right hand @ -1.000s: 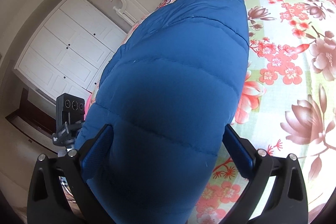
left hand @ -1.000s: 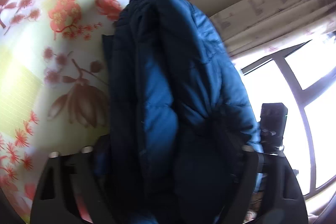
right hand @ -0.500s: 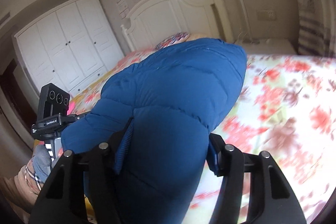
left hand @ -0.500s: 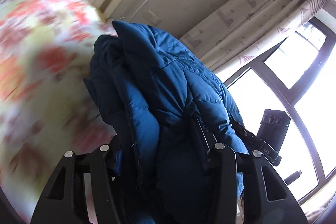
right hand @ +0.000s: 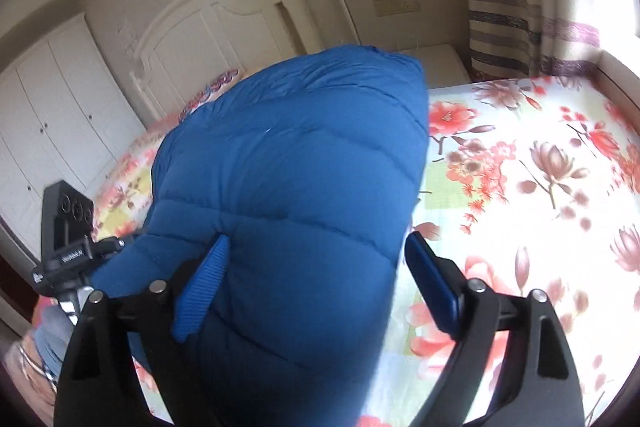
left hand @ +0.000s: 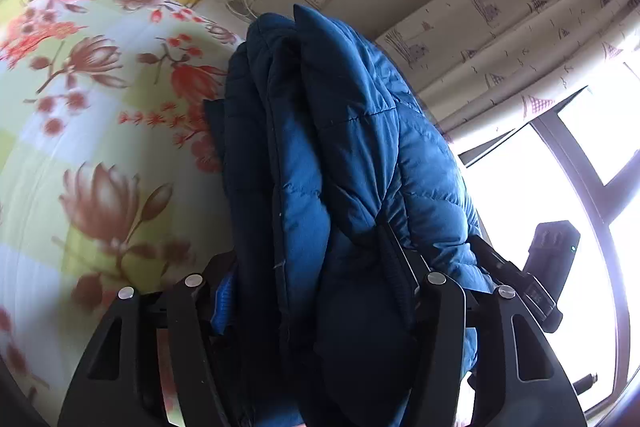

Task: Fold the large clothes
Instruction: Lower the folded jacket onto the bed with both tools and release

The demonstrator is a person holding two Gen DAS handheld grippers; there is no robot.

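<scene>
You are working on the blue puffer jacket (right hand: pixel 288 195), which is bunched up and hanging between both grippers above the flowered bed (right hand: pixel 520 187). Judging by that, you are in the middle of carrying or shaking it out, with no flat fold laid yet.

The left gripper (left hand: pixel 320 291) is opening: thick gathered layers of the jacket (left hand: pixel 340 147) are filling the gap, and its right finger is still pressing into the cloth. The right gripper (right hand: pixel 316 275) is opening wide too; its left pad (right hand: pixel 202 287) is lying against the padding, while its right pad (right hand: pixel 432 283) is standing just clear of it, so that side is no longer pinching.

The next move, as I judge it, is calling for you to lower the jacket onto the bed, spread it flat, and re-grip at clean edges such as hem or shoulders.

The left wrist view is showing you the stacked edges and seams, plus the curtain (left hand: pixel 520 27) and window (left hand: pixel 560 167). The right wrist view is showing only a smooth quilted panel, but it is giving you the open bed, the headboard (right hand: pixel 208 39) and the wardrobe (right hand: pixel 52 107).
</scene>
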